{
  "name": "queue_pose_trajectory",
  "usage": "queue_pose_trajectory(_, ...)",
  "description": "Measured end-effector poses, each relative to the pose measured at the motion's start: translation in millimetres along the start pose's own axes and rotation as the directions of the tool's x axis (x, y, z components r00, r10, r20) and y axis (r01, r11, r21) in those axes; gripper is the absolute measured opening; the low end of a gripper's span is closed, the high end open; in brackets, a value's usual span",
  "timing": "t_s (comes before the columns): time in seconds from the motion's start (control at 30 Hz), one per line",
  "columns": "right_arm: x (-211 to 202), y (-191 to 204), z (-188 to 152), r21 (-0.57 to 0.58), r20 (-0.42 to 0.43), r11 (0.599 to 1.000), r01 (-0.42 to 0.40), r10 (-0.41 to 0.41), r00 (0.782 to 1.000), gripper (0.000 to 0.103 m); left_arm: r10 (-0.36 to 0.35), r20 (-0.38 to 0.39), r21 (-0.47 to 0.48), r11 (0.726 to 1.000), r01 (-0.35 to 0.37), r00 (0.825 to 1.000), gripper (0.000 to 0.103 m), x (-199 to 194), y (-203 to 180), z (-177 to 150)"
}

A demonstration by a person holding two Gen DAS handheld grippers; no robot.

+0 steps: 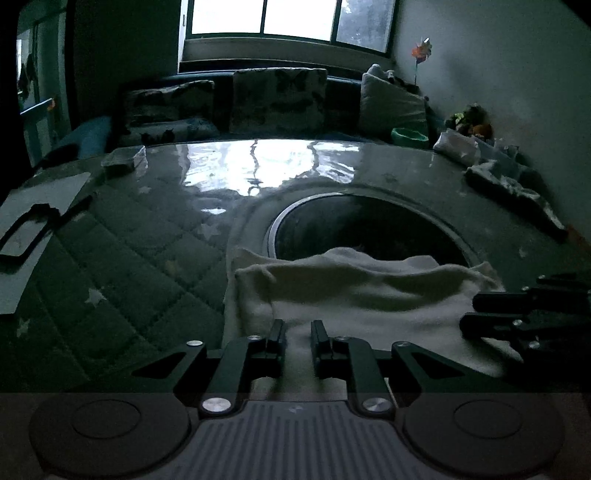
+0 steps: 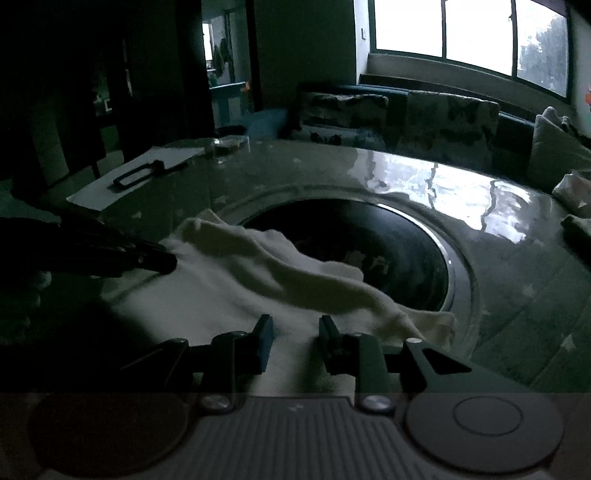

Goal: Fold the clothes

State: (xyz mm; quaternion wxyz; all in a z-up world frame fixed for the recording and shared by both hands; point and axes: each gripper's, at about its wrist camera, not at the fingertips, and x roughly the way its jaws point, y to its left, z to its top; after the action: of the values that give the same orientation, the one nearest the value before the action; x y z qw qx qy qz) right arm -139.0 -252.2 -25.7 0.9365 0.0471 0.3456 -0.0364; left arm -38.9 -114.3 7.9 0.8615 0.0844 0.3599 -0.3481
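**Two low wrist views over one table, converging on the same cloth**

The left wrist camera sits low behind its own black two-finger gripper [image 1: 297, 334], close above the crumpled cream-white cloth [image 1: 354, 291], looking straight across the glossy grey table with a dark round inset [image 1: 258, 173] toward the bright three-pane window [image 1: 291, 18]. The right wrist camera rides just as low behind its own black gripper [image 2: 295, 334] and faces the same way but angled leftward — the window [image 2: 469, 33] lies at its upper right. Both views share the cloth [image 2: 295, 273], the table [image 2: 424, 177], the window and the butterfly-print cushions [image 1: 277, 99] [image 2: 447, 118]; each sees the other gripper at its edge [image 1: 524, 317] [image 2: 110, 254].
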Motion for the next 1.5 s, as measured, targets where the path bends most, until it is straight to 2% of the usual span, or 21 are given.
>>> queue_pose_trajectory(0.13,-8,7,-1,-0.035,0.005,0.999,-0.015,0.016,1.000,0.028,0.029,0.014,-0.011,1.000,-0.029,0.999,0.019,-5,4,1)
queue_pose_trajectory(0.37,-5,10,-5,-0.049,-0.021,0.999,-0.011,0.010,1.000,0.032,0.063,-0.012,-0.007,0.998,-0.063,0.998,0.023,-6,6,0)
queue_pose_trajectory(0.43,-9,13,-1,-0.060,-0.013,0.998,-0.011,0.010,1.000,0.035,0.066,-0.013,-0.007,0.998,-0.066,0.998,0.025,-7,6,1)
queue_pose_trajectory(0.5,-13,17,1,-0.076,-0.007,0.997,-0.014,0.013,1.000,0.037,0.076,-0.021,-0.007,0.997,-0.076,0.997,0.031,-7,7,2)
queue_pose_trajectory(0.63,-16,25,4,-0.092,-0.010,0.995,-0.033,0.032,0.999,0.043,0.086,-0.030,-0.003,0.996,-0.086,0.996,0.033,-8,8,3)
queue_pose_trajectory(0.7,-15,31,6,-0.106,-0.018,0.993,-0.048,0.047,0.999,0.044,0.095,-0.036,-0.002,0.995,-0.095,0.995,0.046,-8,10,4)
queue_pose_trajectory(0.9,-11,51,10,-0.167,-0.033,0.982,-0.089,0.085,0.996,0.050,0.116,-0.041,0.002,0.993,-0.116,0.992,0.050,-8,16,4)
queue_pose_trajectory(0.97,-8,62,12,-0.195,-0.041,0.975,-0.110,0.104,0.994,0.050,0.122,-0.044,0.002,0.992,-0.122,0.992,0.056,-7,19,4)
queue_pose_trajectory(1.2,3,94,16,-0.279,-0.064,0.946,-0.166,0.154,0.986,0.055,0.149,-0.041,-0.005,0.989,-0.150,0.988,0.067,-9,31,6)
queue_pose_trajectory(1.5,18,134,17,-0.404,-0.086,0.892,-0.202,0.182,0.979,0.055,0.186,-0.029,-0.069,0.980,-0.188,0.982,0.076,-14,57,14)
